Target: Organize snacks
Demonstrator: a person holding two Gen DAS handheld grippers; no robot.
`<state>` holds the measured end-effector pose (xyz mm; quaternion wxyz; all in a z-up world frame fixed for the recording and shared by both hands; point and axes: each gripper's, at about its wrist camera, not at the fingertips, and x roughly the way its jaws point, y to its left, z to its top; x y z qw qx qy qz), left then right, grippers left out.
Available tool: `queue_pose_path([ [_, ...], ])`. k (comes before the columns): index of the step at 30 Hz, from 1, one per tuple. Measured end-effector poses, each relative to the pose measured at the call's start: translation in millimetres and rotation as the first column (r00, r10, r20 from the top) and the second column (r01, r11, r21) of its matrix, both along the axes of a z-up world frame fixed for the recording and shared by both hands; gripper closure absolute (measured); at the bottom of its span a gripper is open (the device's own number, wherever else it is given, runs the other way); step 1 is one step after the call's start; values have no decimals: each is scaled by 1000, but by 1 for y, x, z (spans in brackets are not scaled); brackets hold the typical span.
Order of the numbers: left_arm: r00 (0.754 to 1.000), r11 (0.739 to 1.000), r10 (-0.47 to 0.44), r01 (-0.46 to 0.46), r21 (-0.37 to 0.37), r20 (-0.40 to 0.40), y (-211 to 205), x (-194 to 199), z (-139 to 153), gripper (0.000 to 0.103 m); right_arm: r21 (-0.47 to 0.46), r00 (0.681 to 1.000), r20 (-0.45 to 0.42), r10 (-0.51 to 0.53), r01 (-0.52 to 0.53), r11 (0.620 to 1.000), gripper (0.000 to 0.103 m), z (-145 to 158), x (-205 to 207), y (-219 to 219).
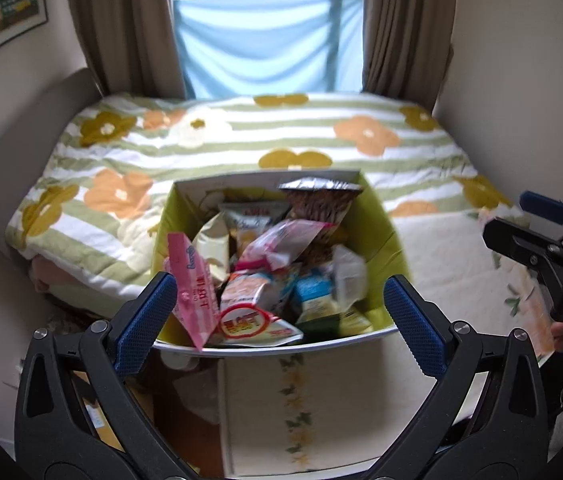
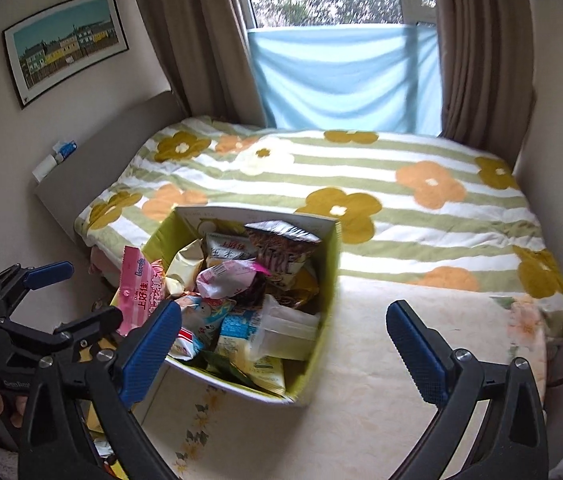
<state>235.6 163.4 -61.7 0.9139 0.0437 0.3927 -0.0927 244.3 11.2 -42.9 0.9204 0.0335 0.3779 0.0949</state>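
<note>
At the centre of the left wrist frame sat the snack box [image 1: 381,220], heaped with packets, directly ahead of the left gripper [image 1: 281,320], both grippers wide and empty; the right gripper [image 2: 285,344] had it lower left, so the left was better aligned.

Motion blur is smearing the snack packets [image 1: 265,280] in the green box [image 1: 385,236], so most labels aren't reading in either view, and the lower packets are sitting buried under the top ones. The right gripper [image 1: 537,216] is getting cut off by the left wrist view's right edge, with only one blue pad showing, and the hand behind it is barely peeking in. The box is hiding the table [image 2: 381,360] under it, and the table's near edge is running out of frame.
</note>
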Motion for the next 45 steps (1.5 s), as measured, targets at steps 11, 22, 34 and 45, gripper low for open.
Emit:
queue_pose_path([
  [11,971,995,67,-50,-82,229,-42,-121,51,0,-54,969,170,-179,191,980,1,53,-120,-60],
  [22,944,995,80,-57,-80,319,-65,-196,59,0,-76,929,247,-274,301,951,1,49,-194,-83],
  [34,938,996,81,-61,-68,338,-77,-212,66,0,-79,927,257,-273,302,950,1,52,-207,-87],
  [45,937,997,69,-54,-51,343,-84,-209,67,0,-75,926,250,-282,309,948,1,53,-206,-87],
])
